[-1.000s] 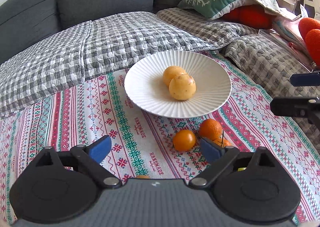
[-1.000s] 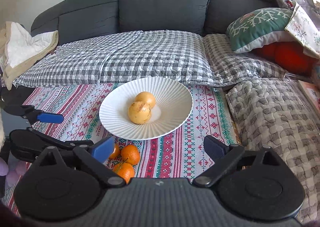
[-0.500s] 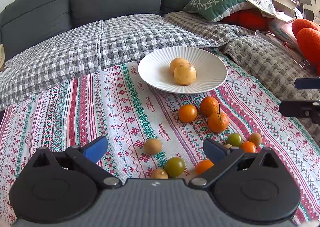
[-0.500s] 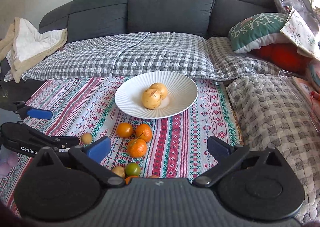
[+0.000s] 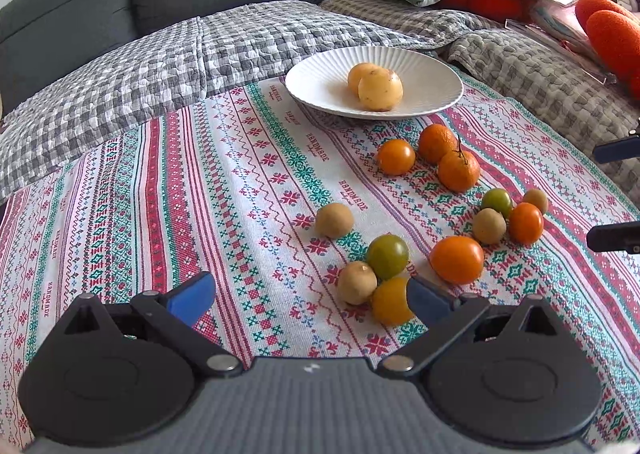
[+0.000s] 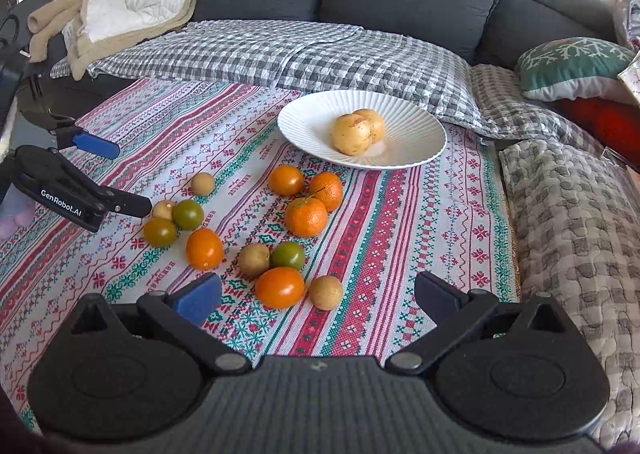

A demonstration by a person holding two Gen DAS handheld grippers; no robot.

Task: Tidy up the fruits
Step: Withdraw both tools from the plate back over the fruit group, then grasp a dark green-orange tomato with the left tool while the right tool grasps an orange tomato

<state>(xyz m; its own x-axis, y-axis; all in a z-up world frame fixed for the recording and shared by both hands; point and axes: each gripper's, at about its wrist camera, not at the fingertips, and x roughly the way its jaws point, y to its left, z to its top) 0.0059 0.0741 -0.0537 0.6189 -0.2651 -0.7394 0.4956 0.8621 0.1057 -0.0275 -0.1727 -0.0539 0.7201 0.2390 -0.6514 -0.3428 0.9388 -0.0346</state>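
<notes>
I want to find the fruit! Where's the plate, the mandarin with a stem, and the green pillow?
plate [image 6: 412,121]: right wrist view, bare ribbed rim.
stemmed mandarin [image 5: 459,171]: left wrist view, middle of peel.
green pillow [image 6: 568,61]: right wrist view, snowflake front.

Patterned tablecloth [image 6: 400,238] carries a white plate [image 6: 416,141] — loose fruits [image 6: 280,238] scattered beside it.

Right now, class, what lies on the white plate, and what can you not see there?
Two yellow fruits sit touching on the white plate. The front one partly covers the rear one, and the plate surface beneath both is hidden.
</notes>
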